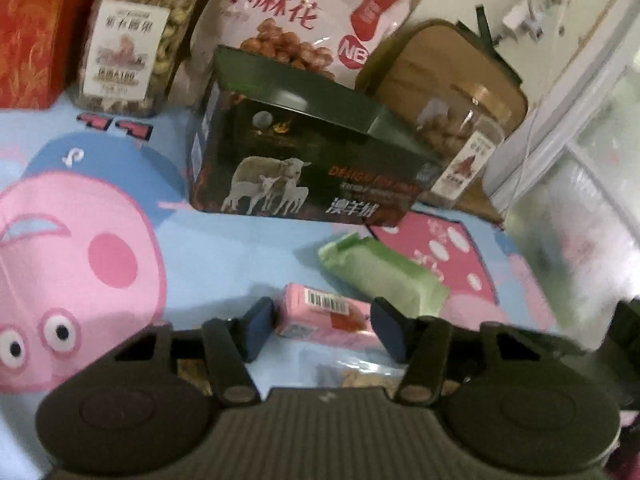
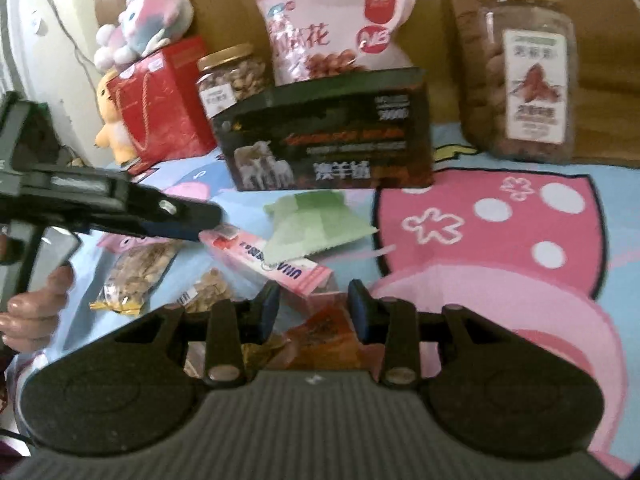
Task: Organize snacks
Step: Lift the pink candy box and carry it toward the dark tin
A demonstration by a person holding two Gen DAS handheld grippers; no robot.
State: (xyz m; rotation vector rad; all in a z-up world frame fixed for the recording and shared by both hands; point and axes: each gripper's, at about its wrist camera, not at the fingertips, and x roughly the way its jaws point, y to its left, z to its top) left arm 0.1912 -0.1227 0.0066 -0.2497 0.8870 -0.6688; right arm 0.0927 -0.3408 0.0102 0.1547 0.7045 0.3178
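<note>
Pink wafer box (image 1: 324,316) lay between the left gripper's (image 1: 322,330) parted fingers, contact unclear. The right gripper's (image 2: 314,312) fingers stood apart over an orange packet (image 2: 320,334).

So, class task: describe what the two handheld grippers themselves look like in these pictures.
Both match. The left gripper and right gripper each have a grey ribbed body, two round black discs at the sides, black link arms with metal pivot pins, and dark blue finger pads. No sleeve or cable is visible.

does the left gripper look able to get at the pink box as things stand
Probably yes. The left gripper already has its open jaws either side of the near end of the pink box, with nothing between. The green packet lies just beyond and overlaps its far end in the right wrist view.
</note>
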